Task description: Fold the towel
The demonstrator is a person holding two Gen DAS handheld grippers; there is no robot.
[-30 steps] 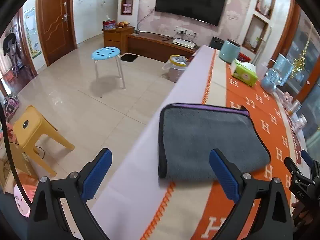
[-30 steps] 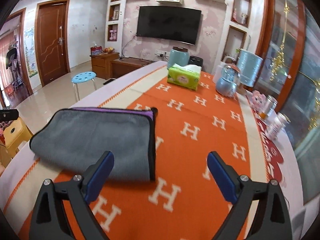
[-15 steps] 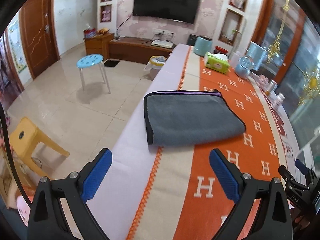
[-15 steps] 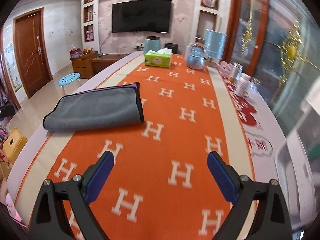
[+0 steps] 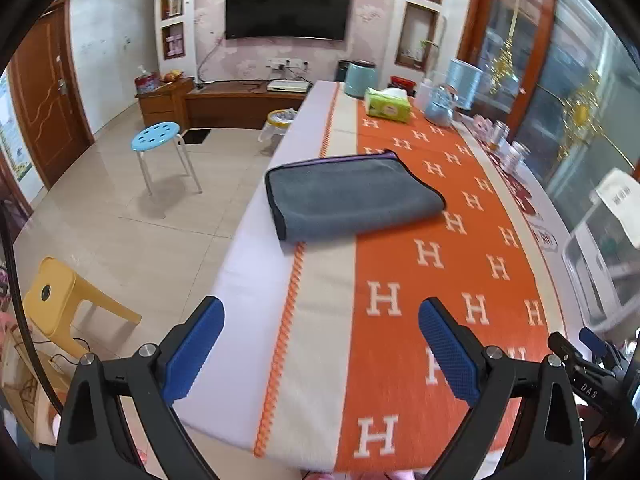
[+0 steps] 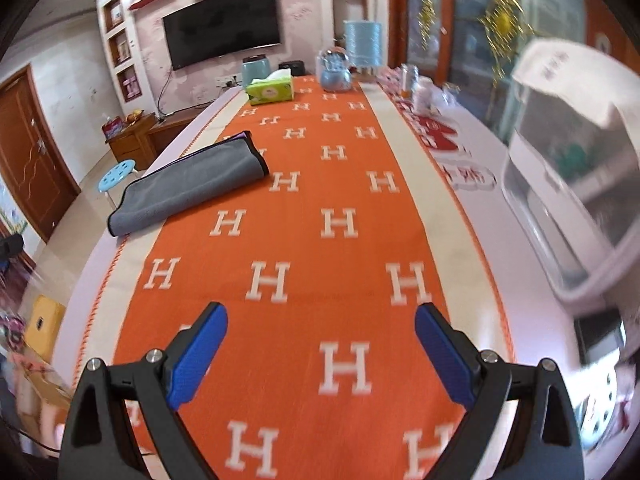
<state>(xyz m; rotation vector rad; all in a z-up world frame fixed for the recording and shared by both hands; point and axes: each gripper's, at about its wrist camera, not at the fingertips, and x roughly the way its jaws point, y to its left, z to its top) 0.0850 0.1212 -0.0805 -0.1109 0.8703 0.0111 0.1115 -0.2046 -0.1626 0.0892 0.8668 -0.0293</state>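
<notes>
The grey towel [image 5: 352, 196] lies folded flat on the orange table runner [image 5: 440, 280], with a dark border and a purple strip along its far edge. It also shows in the right wrist view [image 6: 192, 184], at the left side of the table. My left gripper [image 5: 320, 344] is open and empty, well short of the towel near the table's front edge. My right gripper [image 6: 320, 352] is open and empty above the runner, far from the towel.
A green tissue box [image 5: 387, 105], a teal canister [image 5: 360, 79] and a blue kettle [image 5: 440, 108] stand at the table's far end. Jars [image 5: 516, 152] line the right edge. A clear plastic bin [image 6: 576, 184] stands at the right. A blue stool [image 5: 160, 140] and yellow stool [image 5: 60, 300] stand on the floor.
Both grippers have pulled back from the towel toward the table's near end. The towel has stayed folded in place and now looks smaller and farther away.
</notes>
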